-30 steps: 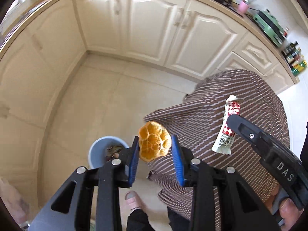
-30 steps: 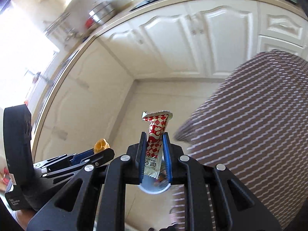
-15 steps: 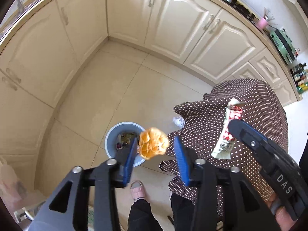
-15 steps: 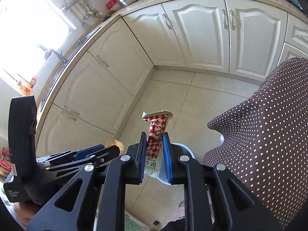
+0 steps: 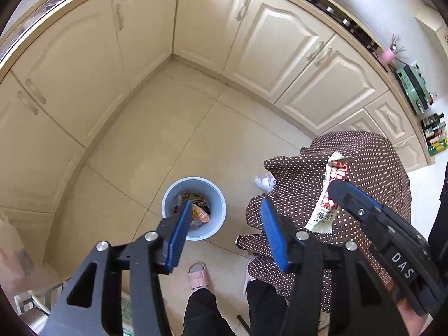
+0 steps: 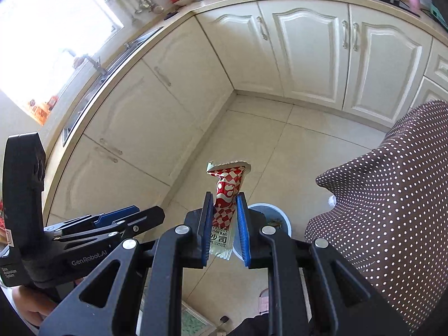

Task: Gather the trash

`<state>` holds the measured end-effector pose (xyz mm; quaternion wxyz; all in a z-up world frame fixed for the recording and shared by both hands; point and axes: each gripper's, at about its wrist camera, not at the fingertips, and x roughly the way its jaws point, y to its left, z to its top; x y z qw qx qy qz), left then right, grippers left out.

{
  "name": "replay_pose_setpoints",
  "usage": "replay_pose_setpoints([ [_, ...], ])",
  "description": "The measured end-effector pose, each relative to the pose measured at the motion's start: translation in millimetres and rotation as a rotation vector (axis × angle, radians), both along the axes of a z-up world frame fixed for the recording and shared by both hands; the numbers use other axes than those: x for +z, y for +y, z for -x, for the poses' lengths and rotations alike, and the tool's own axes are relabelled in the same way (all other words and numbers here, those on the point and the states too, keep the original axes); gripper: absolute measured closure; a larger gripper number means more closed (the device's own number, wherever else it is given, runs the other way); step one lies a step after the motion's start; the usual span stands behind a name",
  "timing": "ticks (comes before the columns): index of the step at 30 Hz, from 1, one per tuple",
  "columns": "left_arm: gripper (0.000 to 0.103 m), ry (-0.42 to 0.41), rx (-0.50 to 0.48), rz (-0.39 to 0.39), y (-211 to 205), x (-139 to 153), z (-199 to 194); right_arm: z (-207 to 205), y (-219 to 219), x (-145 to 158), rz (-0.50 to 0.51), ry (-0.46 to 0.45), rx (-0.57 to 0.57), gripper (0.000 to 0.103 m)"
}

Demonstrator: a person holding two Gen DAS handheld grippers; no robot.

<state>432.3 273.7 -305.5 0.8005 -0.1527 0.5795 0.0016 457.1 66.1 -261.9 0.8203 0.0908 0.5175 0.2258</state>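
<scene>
A light blue trash bin (image 5: 194,208) stands on the tiled floor and holds several scraps, with orange peel among them. My left gripper (image 5: 225,218) is open and empty, high above the bin. My right gripper (image 6: 224,212) is shut on a red-and-white checked snack wrapper (image 6: 227,193), held upright above the bin's rim (image 6: 281,218). In the left wrist view the wrapper (image 5: 327,196) and the right gripper (image 5: 340,189) show at the right, over the dotted cloth.
Cream kitchen cabinets (image 5: 140,56) line two sides and meet in a corner. A table under a brown polka-dot cloth (image 5: 364,173) stands right of the bin. A crumpled white paper (image 5: 264,180) lies by the cloth's edge. The person's slippered foot (image 5: 198,275) is below the bin.
My left gripper opened and the orange peel dropped from it into the bin. Both grippers rose, with the view swinging over the bin. The right gripper kept hold of the wrapper.
</scene>
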Motion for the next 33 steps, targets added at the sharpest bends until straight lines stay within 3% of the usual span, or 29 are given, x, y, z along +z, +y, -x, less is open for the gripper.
replay_pose_setpoints([
  [11, 0.044, -0.018, 0.054, 0.010, 26.8, 12.2, 21.3, 3.3, 24.9, 7.6, 0.000, 0.001, 0.036, 0.085],
  [19, 0.042, -0.045, 0.061, -0.039, 22.2, 37.1, 26.3, 7.2, 14.3, 22.6, -0.019, -0.018, 0.047, 0.082],
  [30, 0.040, -0.158, 0.050, -0.127, -55.5, 104.8, 55.1, 42.2, -72.9, 74.8, -0.009, -0.129, 0.055, 0.070],
  [33, 0.033, -0.204, 0.065, -0.147, -87.5, 124.7, 71.7, 53.3, -105.1, 87.3, -0.007, -0.157, 0.059, 0.063],
])
